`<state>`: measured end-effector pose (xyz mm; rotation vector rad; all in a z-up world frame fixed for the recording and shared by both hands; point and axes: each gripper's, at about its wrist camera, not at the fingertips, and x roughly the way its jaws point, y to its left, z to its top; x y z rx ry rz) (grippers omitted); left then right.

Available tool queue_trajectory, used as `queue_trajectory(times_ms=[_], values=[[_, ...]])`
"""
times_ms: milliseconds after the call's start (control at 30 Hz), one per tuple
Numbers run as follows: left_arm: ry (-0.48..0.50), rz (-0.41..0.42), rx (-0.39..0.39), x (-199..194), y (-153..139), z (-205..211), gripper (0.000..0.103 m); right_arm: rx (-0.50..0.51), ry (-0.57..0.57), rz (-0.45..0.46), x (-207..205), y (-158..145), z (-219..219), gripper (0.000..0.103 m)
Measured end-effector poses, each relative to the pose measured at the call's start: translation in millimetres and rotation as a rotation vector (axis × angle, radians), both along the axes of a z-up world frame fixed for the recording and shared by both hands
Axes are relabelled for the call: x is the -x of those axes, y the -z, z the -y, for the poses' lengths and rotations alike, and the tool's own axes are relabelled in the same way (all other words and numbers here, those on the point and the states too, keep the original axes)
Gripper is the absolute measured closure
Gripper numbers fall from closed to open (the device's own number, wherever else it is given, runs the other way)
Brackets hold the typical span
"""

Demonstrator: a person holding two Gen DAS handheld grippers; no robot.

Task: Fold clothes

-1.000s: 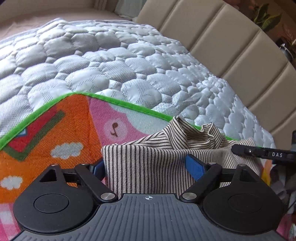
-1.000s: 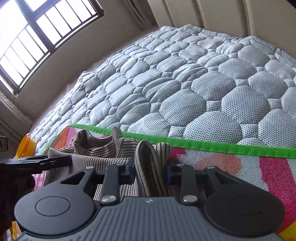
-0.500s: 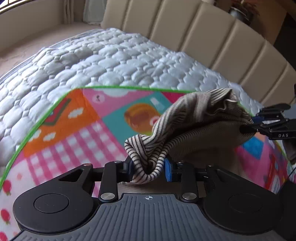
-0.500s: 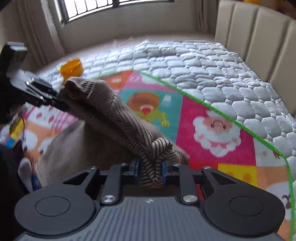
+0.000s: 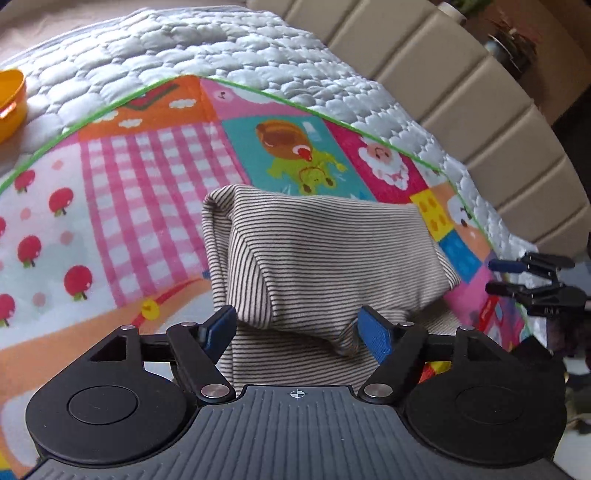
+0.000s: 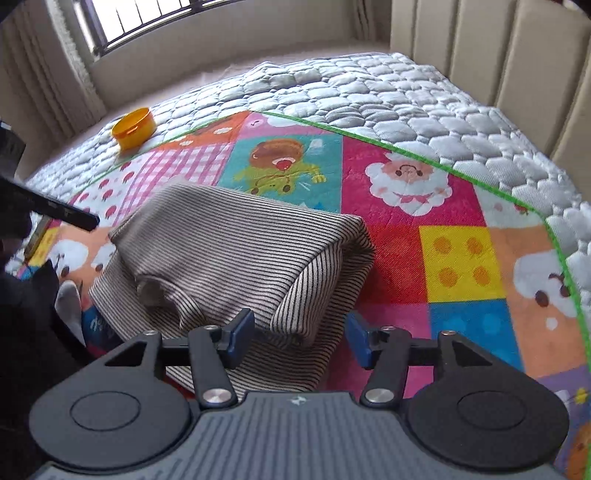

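A beige shirt with thin dark stripes point(image 5: 317, 254) lies folded over on itself on the colourful play mat point(image 5: 147, 177); it also shows in the right wrist view point(image 6: 229, 251). My left gripper point(image 5: 299, 328) is open, its blue pads either side of the near folded edge. My right gripper point(image 6: 299, 336) is open at the shirt's near right corner. The right gripper shows at the right edge of the left wrist view point(image 5: 532, 280). The left gripper's finger point(image 6: 62, 212) shows at the left of the right wrist view.
The mat point(image 6: 424, 236) lies on a grey quilted mattress point(image 6: 369, 92). An orange bowl point(image 6: 133, 127) sits on the mattress at the far left. A padded beige headboard point(image 5: 461, 92) runs behind the bed. A window point(image 6: 147, 18) is at the far end.
Both grippers have carried the shirt's edge over towards the near side, then opened and let it go. The shirt now lies folded on the mat.
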<state>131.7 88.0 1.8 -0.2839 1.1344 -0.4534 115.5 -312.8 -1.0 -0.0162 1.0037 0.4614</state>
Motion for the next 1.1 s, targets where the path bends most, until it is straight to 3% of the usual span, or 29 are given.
queue_trajectory(times_ms=[200, 233, 267, 300, 333, 367, 500, 567, 667, 767, 933, 1100], values=[[-0.067, -0.045, -0.082, -29.3, 50.7, 22.8, 0.024, -0.063, 0.093, -0.087, -44.2, 51.9, -24.7, 0.047], [-0.067, -0.039, -0.088, -31.9, 54.8, 23.9, 0.024, -0.055, 0.083, -0.081, -48.9, 57.5, -30.4, 0.057], [-0.066, -0.032, -0.094, -34.5, 58.9, 25.1, 0.032, -0.046, 0.068, -0.069, -53.1, 62.2, -36.5, 0.069], [-0.056, -0.013, -0.097, -36.5, 61.2, 26.3, 0.042, -0.041, 0.057, -0.054, -57.5, 65.1, -42.2, 0.072], [-0.038, 0.020, -0.098, -38.8, 61.0, 27.4, 0.064, -0.035, 0.054, -0.039, -63.0, 66.0, -47.6, 0.076], [-0.030, 0.048, -0.098, -43.4, 60.6, 28.2, 0.070, -0.030, 0.059, -0.025, -70.6, 66.1, -52.6, 0.077], [-0.090, 0.088, -0.103, -82.7, 59.6, 28.8, 0.076, -0.068, 0.120, 0.032, -108.3, 51.2, -54.3, 0.081], [-0.124, 0.103, -0.085, -98.4, 49.3, 25.4, 0.080, -0.101, 0.098, 0.058, -109.2, 32.8, -48.1, 0.082], [-0.099, 0.144, -0.049, -98.5, 20.0, 22.5, 0.081, -0.134, 0.051, 0.076, -97.8, 9.7, -36.6, 0.082], [-0.040, 0.151, -0.046, -79.2, 5.9, 20.7, 0.081, -0.119, 0.018, 0.053, -80.9, 11.4, -29.3, 0.082], [-0.033, 0.042, -0.112, -53.7, 40.0, 18.2, 0.082, -0.027, 0.048, -0.025, -69.8, 58.5, -30.8, 0.081], [-0.133, 0.017, -0.090, -46.1, 64.6, 7.8, 0.074, 0.025, 0.080, 0.030, -55.1, 67.6, -36.6, 0.072]])
